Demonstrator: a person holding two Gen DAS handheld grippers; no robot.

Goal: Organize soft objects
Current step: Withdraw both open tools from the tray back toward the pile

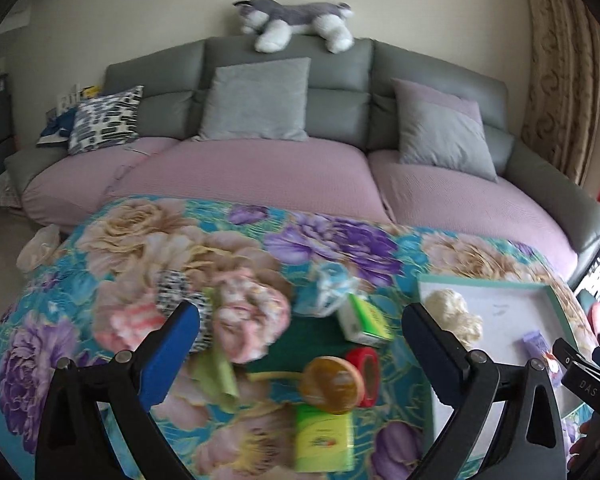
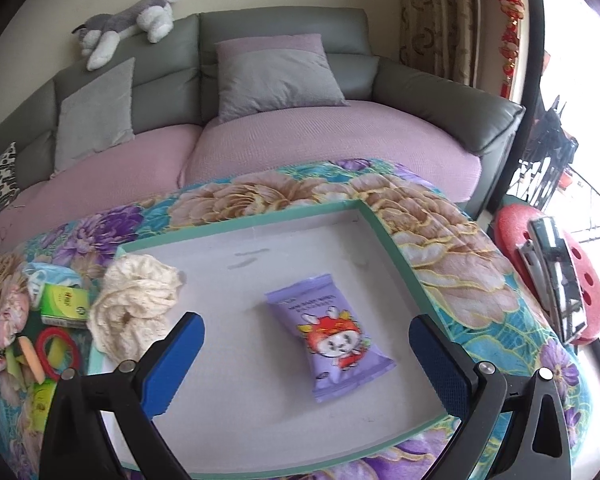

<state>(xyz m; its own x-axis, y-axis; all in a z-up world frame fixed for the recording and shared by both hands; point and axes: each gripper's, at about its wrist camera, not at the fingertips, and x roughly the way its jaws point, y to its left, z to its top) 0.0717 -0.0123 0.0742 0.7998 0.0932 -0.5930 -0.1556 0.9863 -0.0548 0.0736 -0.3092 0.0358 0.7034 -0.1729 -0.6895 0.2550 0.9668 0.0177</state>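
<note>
A teal-rimmed white tray [image 2: 384, 232] lies on the floral table cover. In it lie a cream lace scrunchie [image 2: 134, 304] at the left wall and a purple snack packet [image 2: 332, 336] in the middle. My right gripper [image 2: 306, 344] hovers open above the packet, holding nothing. My left gripper [image 1: 300, 340] is open and empty above a pile left of the tray [image 1: 496, 292]: a pink scrunchie [image 1: 252, 320], a black-and-white scrunchie [image 1: 172, 288], a pale blue scrunchie [image 1: 332, 284], green tissue packs [image 1: 364, 320], a red ring [image 1: 366, 368], an orange puff [image 1: 332, 384] and a green cloth [image 1: 220, 376].
A grey sofa [image 1: 332, 80] with lilac seat covers and cushions stands behind the table, with a plush husky [image 1: 296, 24] on its back. A red perforated stool [image 2: 540, 272] stands at the table's right. The right gripper's finger [image 1: 580, 368] shows at the left wrist view's right edge.
</note>
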